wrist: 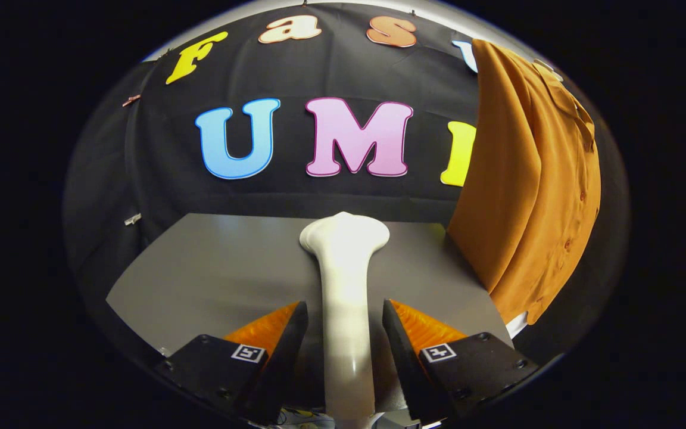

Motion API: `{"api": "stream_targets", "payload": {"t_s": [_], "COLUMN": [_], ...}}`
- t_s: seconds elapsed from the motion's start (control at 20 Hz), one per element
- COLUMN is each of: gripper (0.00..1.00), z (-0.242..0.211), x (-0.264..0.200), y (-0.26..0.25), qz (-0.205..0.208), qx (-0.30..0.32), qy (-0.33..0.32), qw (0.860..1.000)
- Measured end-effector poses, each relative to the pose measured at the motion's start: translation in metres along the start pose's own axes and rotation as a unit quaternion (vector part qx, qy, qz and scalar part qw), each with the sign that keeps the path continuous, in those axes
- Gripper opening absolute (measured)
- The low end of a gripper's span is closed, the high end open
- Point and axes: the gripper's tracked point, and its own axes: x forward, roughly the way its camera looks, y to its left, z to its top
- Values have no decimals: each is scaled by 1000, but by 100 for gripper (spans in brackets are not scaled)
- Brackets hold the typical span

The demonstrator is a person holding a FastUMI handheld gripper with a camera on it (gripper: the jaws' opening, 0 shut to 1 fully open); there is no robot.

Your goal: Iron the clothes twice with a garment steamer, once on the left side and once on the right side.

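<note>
A white garment steamer [344,250] lies on the grey table [212,268], its wide head pointing away toward the booth wall. Its slim handle runs back between my fingers. My gripper [346,304] straddles that handle, with a narrow gap showing on each side, so it stands open around it. An orange button-up shirt [527,179] hangs to the right, beyond the fingers, and its hem drops past the table's right edge.
The black cloth wall stands right behind the table's far edge. Bare table surface stretches to the left of the steamer. Something white [517,325] peeks out under the shirt's hem.
</note>
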Motion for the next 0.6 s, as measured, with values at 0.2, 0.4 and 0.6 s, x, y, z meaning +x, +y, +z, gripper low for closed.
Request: {"api": "stream_targets", "payload": {"t_s": [0.2,0.4,0.6], "gripper": [46,41,37], "z": [-2,-2,-1], "x": [7,5,4], "y": [-1,0,3], "qz": [-1,-2,5], "qx": [6,-16,-27], "qy": [13,12,5], "qw": [1000,1000,1000]}}
